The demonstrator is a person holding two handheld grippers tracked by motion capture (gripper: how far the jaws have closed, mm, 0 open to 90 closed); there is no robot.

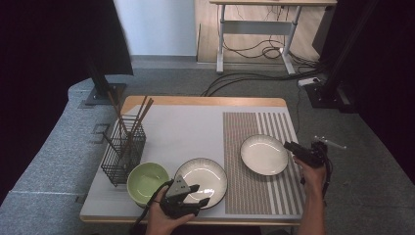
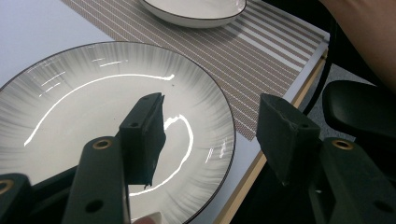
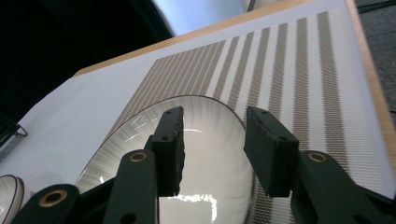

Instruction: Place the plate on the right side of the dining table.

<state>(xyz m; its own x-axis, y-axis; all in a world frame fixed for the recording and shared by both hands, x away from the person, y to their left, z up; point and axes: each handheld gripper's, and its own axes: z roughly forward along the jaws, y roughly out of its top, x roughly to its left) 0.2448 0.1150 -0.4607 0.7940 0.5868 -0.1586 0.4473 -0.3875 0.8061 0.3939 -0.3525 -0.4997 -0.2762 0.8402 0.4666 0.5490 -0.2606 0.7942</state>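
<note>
While jaws gape, right tool (image 1: 293, 147) just beside white plate (image 1: 264, 154), no contact

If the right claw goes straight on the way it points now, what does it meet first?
Most likely the plate on the striped mat. The right claw is open with nothing between its jaws, and it points at the plate's near rim from just beside it. How high it sits above the rim is unclear.
</note>
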